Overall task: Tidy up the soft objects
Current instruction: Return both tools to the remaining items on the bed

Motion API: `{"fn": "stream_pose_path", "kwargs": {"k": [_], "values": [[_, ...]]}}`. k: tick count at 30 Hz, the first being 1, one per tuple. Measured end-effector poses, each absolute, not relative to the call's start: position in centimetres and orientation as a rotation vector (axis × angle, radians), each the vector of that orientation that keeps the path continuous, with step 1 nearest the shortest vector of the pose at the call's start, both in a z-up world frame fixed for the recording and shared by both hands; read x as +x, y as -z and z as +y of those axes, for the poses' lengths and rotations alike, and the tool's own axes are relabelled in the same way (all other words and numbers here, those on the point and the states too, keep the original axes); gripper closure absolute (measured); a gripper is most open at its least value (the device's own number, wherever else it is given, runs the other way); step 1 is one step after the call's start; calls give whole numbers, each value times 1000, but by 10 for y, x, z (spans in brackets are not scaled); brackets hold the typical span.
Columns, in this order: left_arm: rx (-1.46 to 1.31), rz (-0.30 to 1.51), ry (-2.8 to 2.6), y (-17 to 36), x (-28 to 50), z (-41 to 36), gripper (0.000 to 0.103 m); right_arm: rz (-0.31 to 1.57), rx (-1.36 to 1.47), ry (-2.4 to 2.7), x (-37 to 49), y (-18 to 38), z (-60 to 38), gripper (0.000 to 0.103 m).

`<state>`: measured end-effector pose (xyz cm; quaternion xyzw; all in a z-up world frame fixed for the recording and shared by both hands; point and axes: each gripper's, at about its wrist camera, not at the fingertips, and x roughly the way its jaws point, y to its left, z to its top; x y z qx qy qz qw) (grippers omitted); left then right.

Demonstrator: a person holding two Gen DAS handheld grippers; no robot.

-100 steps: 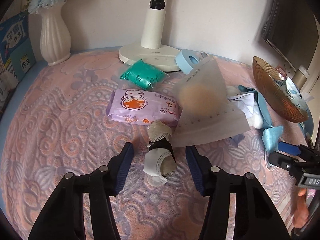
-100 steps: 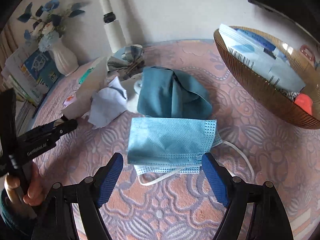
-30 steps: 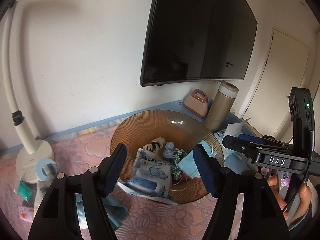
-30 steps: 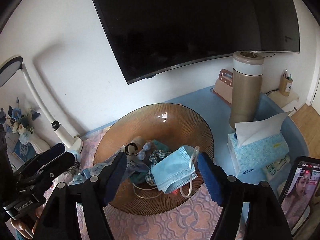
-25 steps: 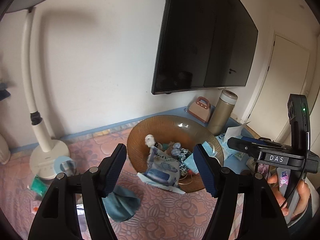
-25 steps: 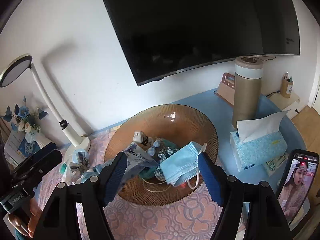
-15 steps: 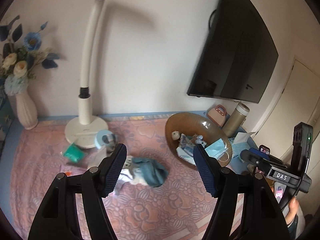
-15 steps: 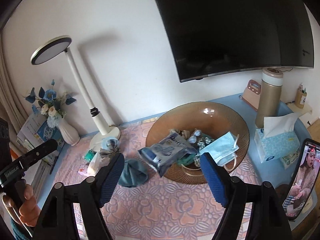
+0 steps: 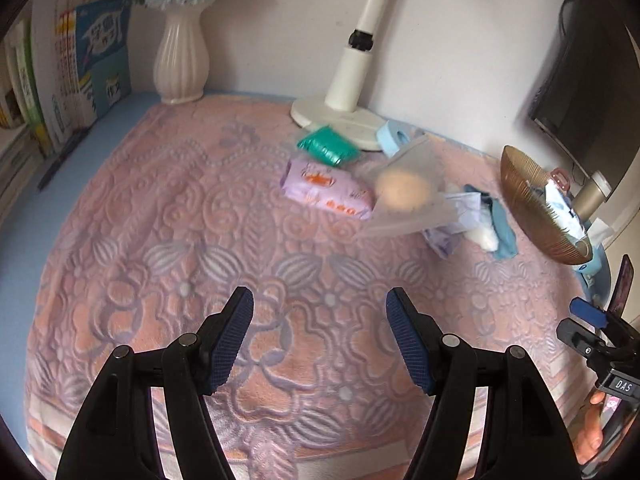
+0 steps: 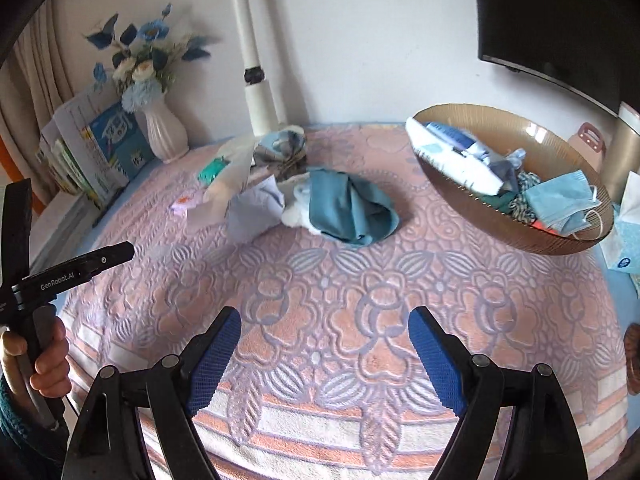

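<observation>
Soft items point(image 10: 352, 208) on perhaps-quilted pink cover point(image 10: 340, 300)

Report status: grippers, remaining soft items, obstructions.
Left hand-held gripper open, empty; right hand-held gripper open, empty. Teal cloth, purple pack outside bowl. Nothing in the way.

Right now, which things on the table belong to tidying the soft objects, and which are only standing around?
Job:
- brown bowl
- teal cloth
- purple wipes pack
- green packet
- face mask, already in bowl

Only standing around:
- white vase
- lamp base
- books
</observation>
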<state>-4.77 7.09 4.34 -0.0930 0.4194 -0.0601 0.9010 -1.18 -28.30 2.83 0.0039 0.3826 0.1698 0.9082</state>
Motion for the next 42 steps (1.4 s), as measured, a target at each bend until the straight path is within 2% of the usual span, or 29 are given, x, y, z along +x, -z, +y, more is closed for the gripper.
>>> {"fn": "stream_pose_path", "kwargs": {"k": [4, 11, 19, 28, 30, 36, 42], "values": [[-213, 891, 135, -16, -46, 78, 36, 784, -58, -354, -9, -8, -261, 18], [-264, 860, 182, -10, -51, 85, 36, 864, 5, -359, 5, 25, -263, 18], [-231, 880, 153, -13, -53, 83, 36, 870, 119, -408, 3, 14, -278, 18], [-122, 823, 123, -72, -13, 81, 36, 829, 209, -545, 48, -65, -232, 19], [-122, 829, 94, -67, 8, 81, 36, 833, 220, -547, 70, -68, -217, 26], [-197, 842, 100, -31, 54, 76, 36, 914, 233, -577, 124, -50, -179, 27], [-334, 813, 121, -16, 47, 97, 36, 949, 171, -589, 145, -29, -152, 33]]}}
